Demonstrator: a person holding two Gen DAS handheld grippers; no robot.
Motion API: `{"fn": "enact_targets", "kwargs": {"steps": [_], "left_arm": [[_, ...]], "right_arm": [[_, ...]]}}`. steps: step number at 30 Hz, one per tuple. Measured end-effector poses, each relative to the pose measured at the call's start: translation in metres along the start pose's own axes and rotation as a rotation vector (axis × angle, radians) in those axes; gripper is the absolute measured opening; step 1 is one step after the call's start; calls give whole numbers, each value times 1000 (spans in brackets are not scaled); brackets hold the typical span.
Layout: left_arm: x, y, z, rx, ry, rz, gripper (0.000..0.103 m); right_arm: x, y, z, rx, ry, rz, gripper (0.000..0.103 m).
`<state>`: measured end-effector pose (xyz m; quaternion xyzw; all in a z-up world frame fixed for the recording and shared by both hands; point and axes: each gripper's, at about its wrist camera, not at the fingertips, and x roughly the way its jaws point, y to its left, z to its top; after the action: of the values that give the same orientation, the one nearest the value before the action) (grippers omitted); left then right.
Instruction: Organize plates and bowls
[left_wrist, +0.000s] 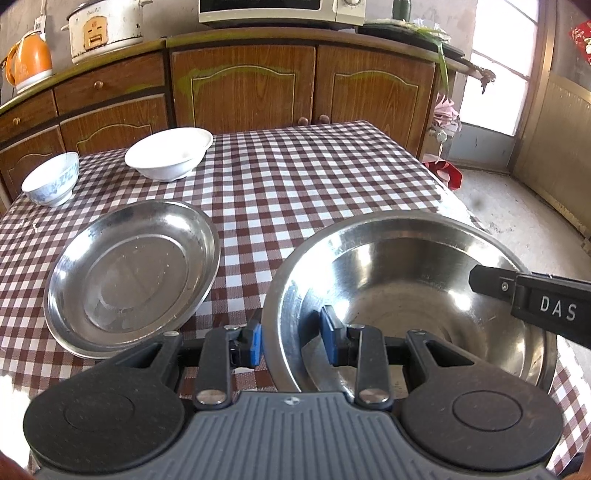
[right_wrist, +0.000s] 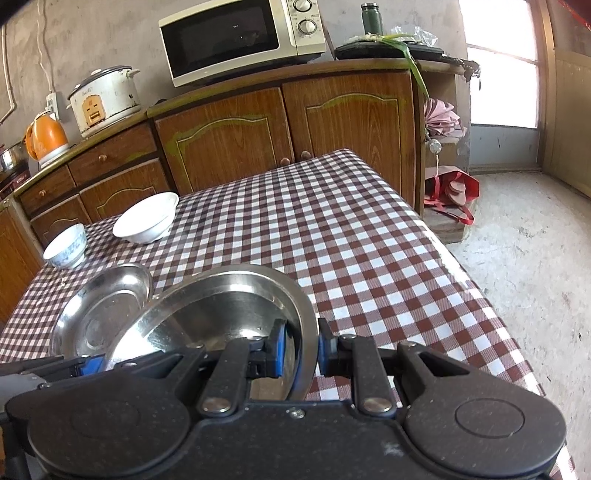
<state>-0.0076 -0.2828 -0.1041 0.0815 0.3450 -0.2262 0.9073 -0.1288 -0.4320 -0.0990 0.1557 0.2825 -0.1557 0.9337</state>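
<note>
Four dishes on checked table (left_wrist: 332, 177) | far left: small patterned bowl (left_wrist: 51, 179), white bowl (left_wrist: 166, 153) | near left: steel plate (left_wrist: 129, 277) | right: steel bowl (left_wrist: 406, 306) pinched at opposite rims by left gripper (left_wrist: 291, 339) and right gripper (right_wrist: 299, 350) | risk: thin slick rim slipping, bowl tipping or clanging onto plate.

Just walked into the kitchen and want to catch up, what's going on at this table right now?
A person holds a large stainless steel bowl by its rim with both tools: the left gripper clamps one side, the right gripper the opposite side. Beside it, a shallow steel plate rests on the red-and-white checked tablecloth. Farther back sit a white ceramic bowl and a small blue-patterned bowl, both untouched.
</note>
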Motion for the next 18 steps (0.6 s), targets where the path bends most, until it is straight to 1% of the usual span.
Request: {"fn": "enact_targets", "kwargs": {"steps": [18], "left_arm": [[13,8,-15,18,54,36,33]], "right_arm": [[23,2,-23,12,71,24,23]]}}
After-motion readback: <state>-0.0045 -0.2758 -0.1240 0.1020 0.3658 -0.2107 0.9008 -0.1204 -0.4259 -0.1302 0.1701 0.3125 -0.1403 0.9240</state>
